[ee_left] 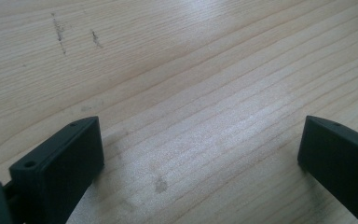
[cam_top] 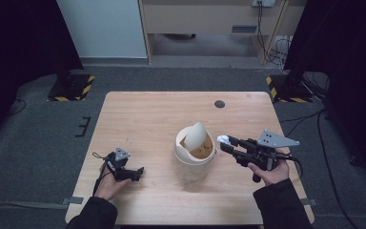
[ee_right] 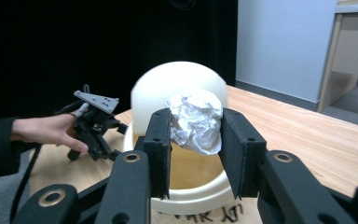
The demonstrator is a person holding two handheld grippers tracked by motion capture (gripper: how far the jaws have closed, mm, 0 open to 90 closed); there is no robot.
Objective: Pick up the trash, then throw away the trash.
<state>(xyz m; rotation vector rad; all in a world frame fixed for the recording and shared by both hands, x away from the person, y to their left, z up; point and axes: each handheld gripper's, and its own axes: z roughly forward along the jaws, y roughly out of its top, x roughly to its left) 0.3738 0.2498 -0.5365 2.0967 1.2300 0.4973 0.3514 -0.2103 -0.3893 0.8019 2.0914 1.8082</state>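
A: What's in the white bin (cam_top: 194, 151)?
B: Brown inside, lid tipped up. The right gripper (ee_right: 195, 135) fingers squeeze a paper ball (ee_right: 195, 120) just right of it.
A: And the left gripper (cam_top: 132, 174)?
B: Fingers wide, low on the wooden desk (cam_top: 143, 119); grey floor around.

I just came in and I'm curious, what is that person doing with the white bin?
A person holds a gripper in each hand. The right gripper is shut on a crumpled paper ball, right beside the small cream bin, whose swing lid is tipped open. The left gripper rests open on the wooden table, holding nothing.
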